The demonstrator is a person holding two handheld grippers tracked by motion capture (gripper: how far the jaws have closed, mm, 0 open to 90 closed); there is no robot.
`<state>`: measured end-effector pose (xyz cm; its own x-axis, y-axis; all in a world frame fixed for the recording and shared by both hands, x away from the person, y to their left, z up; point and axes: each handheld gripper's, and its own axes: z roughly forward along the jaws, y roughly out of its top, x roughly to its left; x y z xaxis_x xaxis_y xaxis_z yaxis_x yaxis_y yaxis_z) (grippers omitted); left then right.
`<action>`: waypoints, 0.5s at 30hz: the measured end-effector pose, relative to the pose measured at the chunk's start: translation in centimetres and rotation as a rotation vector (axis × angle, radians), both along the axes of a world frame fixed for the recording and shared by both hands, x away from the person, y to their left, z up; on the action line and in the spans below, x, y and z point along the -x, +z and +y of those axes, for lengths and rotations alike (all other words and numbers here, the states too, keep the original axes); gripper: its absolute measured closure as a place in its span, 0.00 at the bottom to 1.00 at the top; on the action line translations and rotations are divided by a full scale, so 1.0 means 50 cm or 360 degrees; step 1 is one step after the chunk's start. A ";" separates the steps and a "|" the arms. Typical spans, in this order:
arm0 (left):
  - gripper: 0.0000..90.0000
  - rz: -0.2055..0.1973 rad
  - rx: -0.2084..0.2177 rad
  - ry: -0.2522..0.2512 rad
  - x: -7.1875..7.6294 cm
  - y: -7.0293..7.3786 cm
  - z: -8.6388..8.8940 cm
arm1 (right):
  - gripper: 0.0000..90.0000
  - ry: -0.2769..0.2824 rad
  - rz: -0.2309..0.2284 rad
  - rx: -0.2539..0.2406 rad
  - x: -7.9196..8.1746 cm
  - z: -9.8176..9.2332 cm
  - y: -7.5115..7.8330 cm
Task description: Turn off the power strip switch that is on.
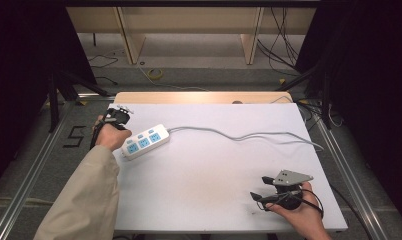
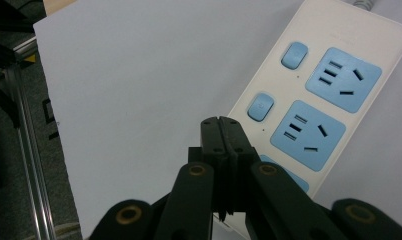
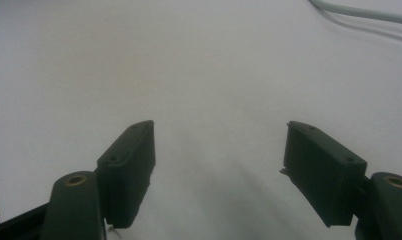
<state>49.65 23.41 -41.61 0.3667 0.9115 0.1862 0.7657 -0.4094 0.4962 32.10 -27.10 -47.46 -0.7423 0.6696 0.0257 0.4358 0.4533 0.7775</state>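
Table (image 1: 199, 200) centre bare; power strip (image 1: 145, 141) at left, cord (image 1: 249, 135) crossing far side.

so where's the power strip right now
In the high view the power strip lies on the white table's left side, just beside the left gripper, its cable trailing right.

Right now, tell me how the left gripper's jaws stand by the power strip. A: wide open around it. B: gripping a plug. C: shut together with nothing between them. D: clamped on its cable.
C: in the left gripper view the left gripper has its jaws pressed together with nothing between them, tips over the near end of the power strip.
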 end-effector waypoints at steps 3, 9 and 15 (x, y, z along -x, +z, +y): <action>1.00 0.0007 -0.0006 0.0001 -0.002 -0.001 -0.001 | 0.33 0.0003 0.0000 0.0001 0.000 0.001 0.000; 1.00 0.0014 -0.0022 -0.0003 -0.005 -0.001 -0.001 | 0.33 -0.0001 0.0001 0.0001 0.000 0.000 0.000; 1.00 0.0021 -0.0039 -0.0019 -0.010 0.006 -0.008 | 0.33 0.0001 0.0004 0.0002 0.000 0.001 0.000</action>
<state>50.16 23.03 -41.29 0.3801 0.9024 0.2032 0.7671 -0.4302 0.4758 32.09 -27.05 -47.46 -0.7428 0.6690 0.0267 0.4374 0.4546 0.7759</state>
